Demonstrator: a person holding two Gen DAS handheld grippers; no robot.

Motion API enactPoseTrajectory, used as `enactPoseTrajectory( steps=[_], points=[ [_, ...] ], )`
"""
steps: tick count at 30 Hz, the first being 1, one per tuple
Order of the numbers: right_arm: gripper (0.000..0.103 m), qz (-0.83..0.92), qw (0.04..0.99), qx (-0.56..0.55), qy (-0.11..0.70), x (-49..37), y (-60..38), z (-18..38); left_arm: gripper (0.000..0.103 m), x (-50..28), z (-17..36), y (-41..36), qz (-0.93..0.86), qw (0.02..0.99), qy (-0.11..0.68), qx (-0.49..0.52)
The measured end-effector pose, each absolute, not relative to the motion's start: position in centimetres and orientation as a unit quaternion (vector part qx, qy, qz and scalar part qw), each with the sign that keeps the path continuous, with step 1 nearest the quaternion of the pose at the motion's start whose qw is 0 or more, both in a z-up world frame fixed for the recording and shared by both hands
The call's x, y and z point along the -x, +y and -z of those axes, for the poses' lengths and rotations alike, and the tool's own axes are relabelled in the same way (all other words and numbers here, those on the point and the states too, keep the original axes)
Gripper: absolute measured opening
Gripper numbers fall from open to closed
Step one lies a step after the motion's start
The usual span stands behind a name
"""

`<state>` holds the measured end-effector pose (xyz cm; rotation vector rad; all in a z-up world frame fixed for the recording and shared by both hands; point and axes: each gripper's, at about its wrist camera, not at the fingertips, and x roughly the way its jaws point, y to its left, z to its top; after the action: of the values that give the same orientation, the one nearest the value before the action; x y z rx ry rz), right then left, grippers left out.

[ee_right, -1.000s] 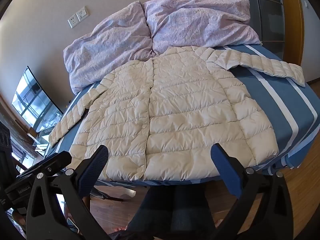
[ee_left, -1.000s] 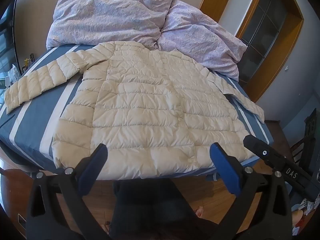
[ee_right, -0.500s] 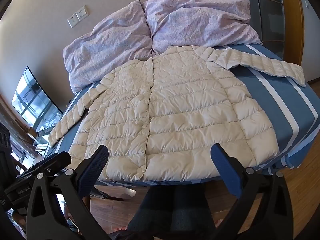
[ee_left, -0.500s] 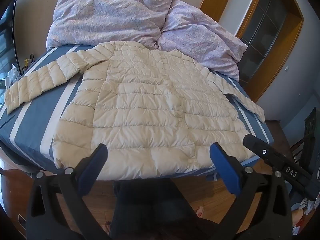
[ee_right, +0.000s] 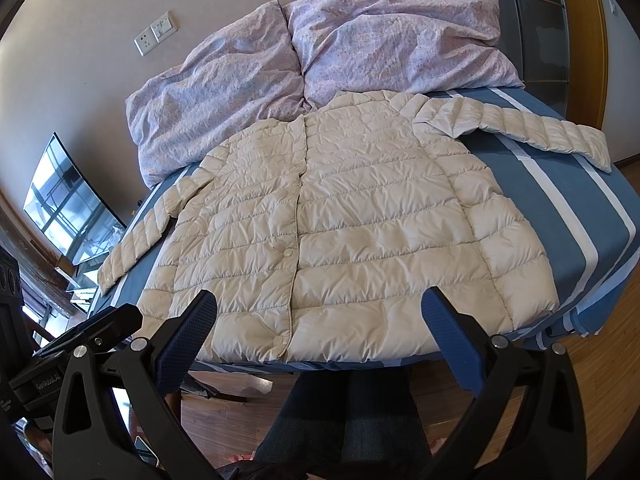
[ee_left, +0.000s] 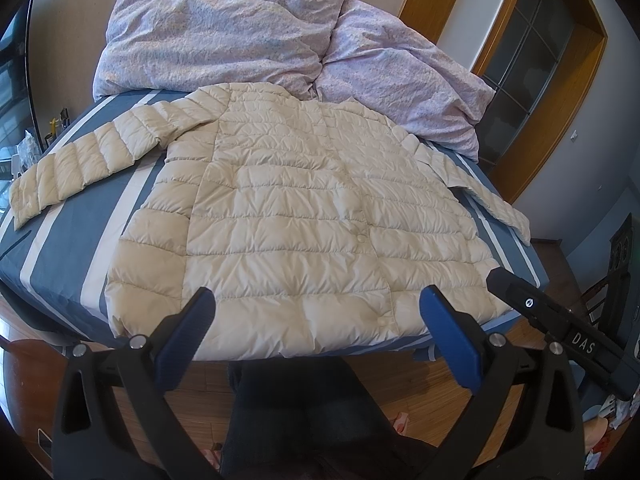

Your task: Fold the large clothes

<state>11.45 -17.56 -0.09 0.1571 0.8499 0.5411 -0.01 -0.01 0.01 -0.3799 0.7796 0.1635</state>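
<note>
On the blue-and-white striped bed, the cream quilted puffer jacket lies spread flat; both grippers hover before its hem, fingers wide apart, empty. Slippery padding could slide out of a shallow pinch.

Hidden and cut-off parts around the bed

The puffer jacket covers the near edge of the bed, and the duvet hides its far edge. The person's legs run out at the bottom picture edge. The monitor shows only blurred reflections.
</note>
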Motion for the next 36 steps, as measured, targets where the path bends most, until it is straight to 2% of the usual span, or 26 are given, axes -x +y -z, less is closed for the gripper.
enactPoseTrajectory(
  steps=[36],
  points=[
    [0.102,-0.26,0.872,-0.077,0.408,-12.07,-17.73,0.68,0.101,0.0,-0.01,-0.01,-0.08,0.904,0.378,0.182]
  ],
)
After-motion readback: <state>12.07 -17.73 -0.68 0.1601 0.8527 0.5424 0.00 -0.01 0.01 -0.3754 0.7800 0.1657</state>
